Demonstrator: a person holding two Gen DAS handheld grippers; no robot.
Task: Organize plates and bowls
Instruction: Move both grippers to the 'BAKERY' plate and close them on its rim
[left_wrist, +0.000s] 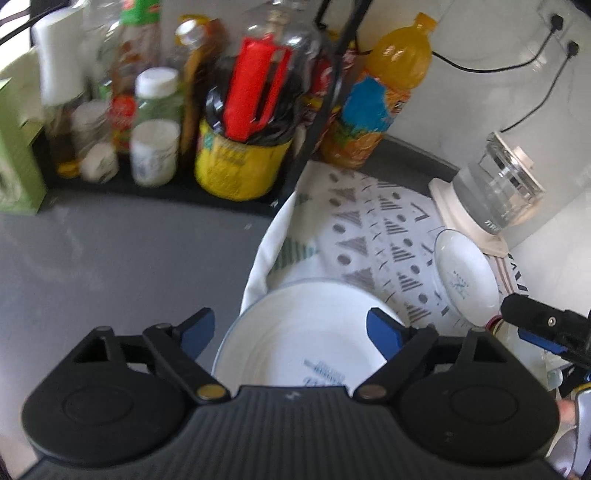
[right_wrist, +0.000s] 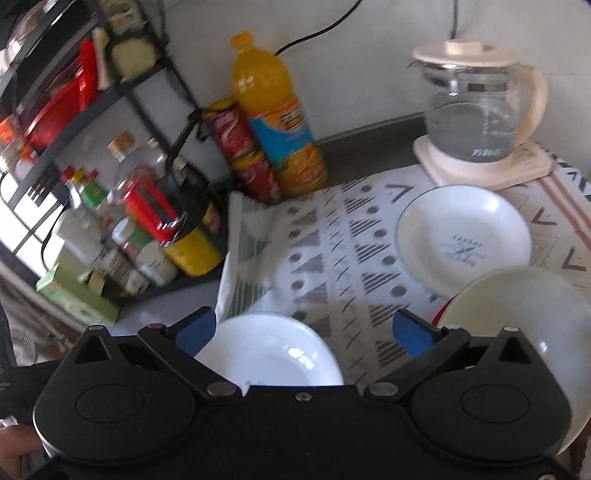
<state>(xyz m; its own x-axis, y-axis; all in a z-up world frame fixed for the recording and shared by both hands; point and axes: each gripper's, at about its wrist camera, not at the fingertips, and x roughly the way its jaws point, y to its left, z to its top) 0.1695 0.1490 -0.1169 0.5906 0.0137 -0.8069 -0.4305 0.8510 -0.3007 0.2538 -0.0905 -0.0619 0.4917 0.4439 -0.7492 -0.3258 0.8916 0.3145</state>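
Both hands empty, dishes only partly sorted.
My left gripper (left_wrist: 291, 332) and right gripper (right_wrist: 304, 330) gape, released; white plate (left_wrist: 295, 332) below, second plate (right_wrist: 461, 236) and bowl (right_wrist: 524, 306) apart.

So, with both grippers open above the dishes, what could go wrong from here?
1. The near plate lies at the folded edge of the patterned cloth; a nudge might slide it onto the counter.
2. The cream bowl seems to overlap the far plate; lifting either could knock the other.
3. The glass kettle stands just behind that plate, so a wide swing may hit it.
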